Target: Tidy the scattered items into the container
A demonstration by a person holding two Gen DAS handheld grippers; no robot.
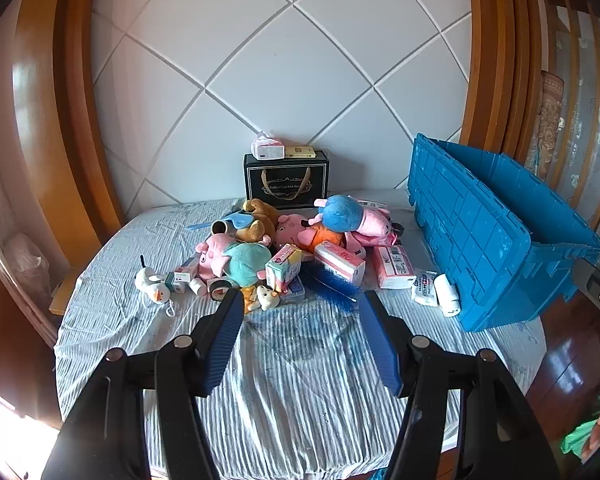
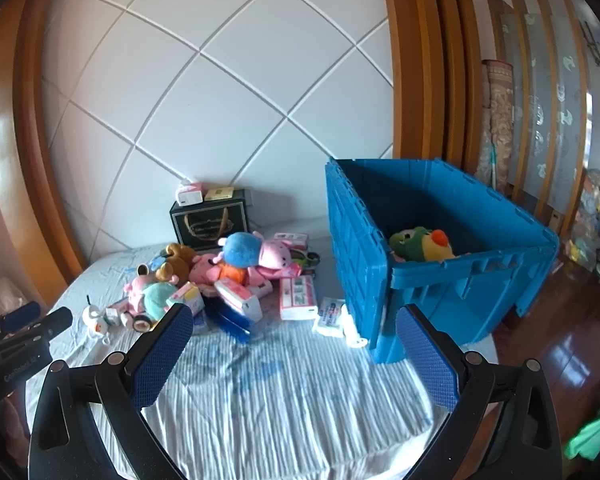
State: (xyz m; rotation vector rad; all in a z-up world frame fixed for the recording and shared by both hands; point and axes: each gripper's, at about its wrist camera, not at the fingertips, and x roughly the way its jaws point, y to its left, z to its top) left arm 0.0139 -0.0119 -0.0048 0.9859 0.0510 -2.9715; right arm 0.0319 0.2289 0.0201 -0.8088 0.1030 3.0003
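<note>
A heap of plush toys (image 1: 284, 232), tissue packs (image 1: 340, 266), small boxes and a blue bottle brush (image 1: 332, 284) lies on the striped bed sheet (image 1: 300, 380); the heap also shows in the right wrist view (image 2: 220, 276). A blue plastic crate (image 1: 492, 228) stands at the right, open, with a green and yellow plush (image 2: 420, 244) inside. My left gripper (image 1: 300, 300) is open and empty, hovering in front of the heap. My right gripper (image 2: 292, 316) is open and empty, between the heap and the crate (image 2: 440, 264).
A black gift box (image 1: 285, 179) with a tissue pack on top stands against the white padded headboard. A white duck toy (image 1: 153, 285) lies at the heap's left. Wooden floor (image 2: 560, 340) lies right of the bed. The left gripper's body (image 2: 16, 340) shows at the left edge.
</note>
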